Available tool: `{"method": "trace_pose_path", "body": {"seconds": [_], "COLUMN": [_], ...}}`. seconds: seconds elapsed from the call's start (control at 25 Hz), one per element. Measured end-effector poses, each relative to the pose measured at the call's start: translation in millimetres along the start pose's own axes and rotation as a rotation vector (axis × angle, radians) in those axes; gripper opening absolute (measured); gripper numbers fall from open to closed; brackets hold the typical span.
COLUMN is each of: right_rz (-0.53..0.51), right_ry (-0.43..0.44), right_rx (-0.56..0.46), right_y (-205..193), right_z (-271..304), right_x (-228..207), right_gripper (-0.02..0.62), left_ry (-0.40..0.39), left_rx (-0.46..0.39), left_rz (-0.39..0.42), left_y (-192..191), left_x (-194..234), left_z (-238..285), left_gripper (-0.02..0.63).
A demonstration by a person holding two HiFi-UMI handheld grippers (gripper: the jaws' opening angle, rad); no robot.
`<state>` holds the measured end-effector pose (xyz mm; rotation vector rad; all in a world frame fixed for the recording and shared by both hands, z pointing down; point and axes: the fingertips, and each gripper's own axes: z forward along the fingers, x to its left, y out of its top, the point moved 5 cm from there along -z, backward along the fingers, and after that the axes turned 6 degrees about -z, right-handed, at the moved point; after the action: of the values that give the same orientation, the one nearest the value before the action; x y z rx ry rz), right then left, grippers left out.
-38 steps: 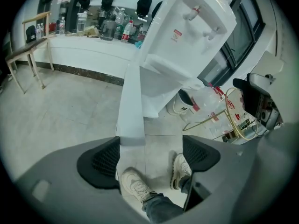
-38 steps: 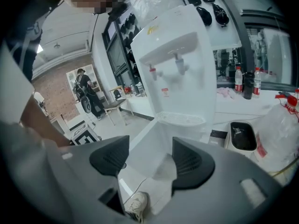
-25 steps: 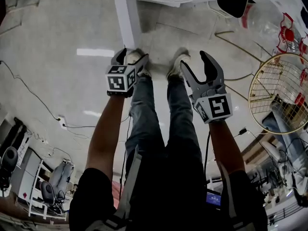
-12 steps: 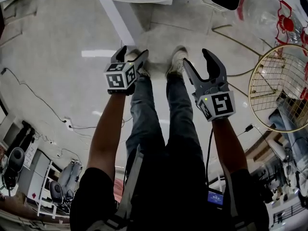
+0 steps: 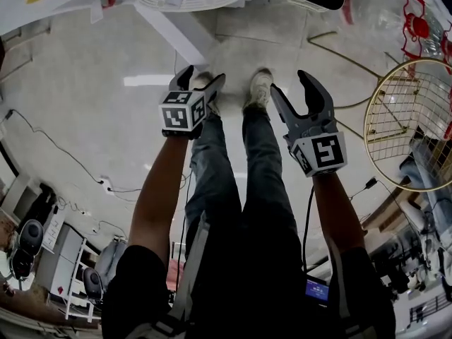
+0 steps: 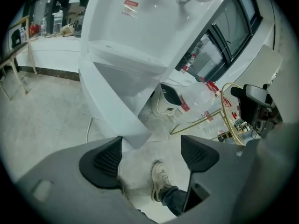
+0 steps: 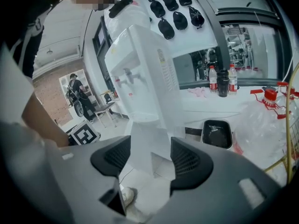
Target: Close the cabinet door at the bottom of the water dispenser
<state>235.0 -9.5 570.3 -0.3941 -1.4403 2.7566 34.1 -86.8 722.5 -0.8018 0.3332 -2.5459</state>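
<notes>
The white water dispenser (image 6: pixel 140 27) (image 7: pixel 145 69) stands ahead of me, and its bottom cabinet door (image 6: pixel 114 111) (image 7: pixel 149 148) (image 5: pixel 176 37) hangs open, swung out over the floor. My left gripper (image 5: pixel 200 82) (image 6: pixel 149 155) is open and short of the door's free edge, with only the floor and a shoe between its pads. My right gripper (image 5: pixel 293 87) (image 7: pixel 147 157) is also open. In the right gripper view the door shows in the gap between the jaws but lies farther off, untouched.
A black bin (image 6: pixel 168 97) (image 7: pixel 217 132) stands beside the dispenser. To the right are clear water bottles (image 7: pixel 268 106) with red caps and a round gold wire rack (image 5: pixel 409 126). Cables (image 5: pixel 70 168) trail over the pale floor at left. My shoes (image 5: pixel 258 90) are just behind the grippers.
In the head view the dispenser and its door have slid left and now lie slanted. Both grippers stay open; the left one has shifted slightly right in the frame.
</notes>
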Motion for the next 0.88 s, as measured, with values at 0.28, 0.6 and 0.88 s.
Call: {"method": "trace_pose_path", "body": {"seconds": [0.28, 0.6, 0.88], "right_rz": [0.036, 0.044, 0.061], "right_ry": [-0.044, -0.081, -0.105], "right_rx": [-0.012, 0.002, -0.003], "right_y": [-4.8, -22.7, -26.1], "right_z": [-5.4, -19.7, -22.0], "right_x": [-18.0, -37.1, -51.0], "right_gripper": [0.265, 0.264, 0.262], "left_ry": [-0.03, -0.053, -0.055], "left_rx": [0.009, 0.022, 0.021], "left_rz": [0.042, 0.071, 0.091], "left_y": [13.7, 27.8, 37.1], "left_x": [-16.4, -33.2, -41.1], "left_z": [18.0, 36.2, 47.3], "left_gripper": [0.393, 0.393, 0.393]}}
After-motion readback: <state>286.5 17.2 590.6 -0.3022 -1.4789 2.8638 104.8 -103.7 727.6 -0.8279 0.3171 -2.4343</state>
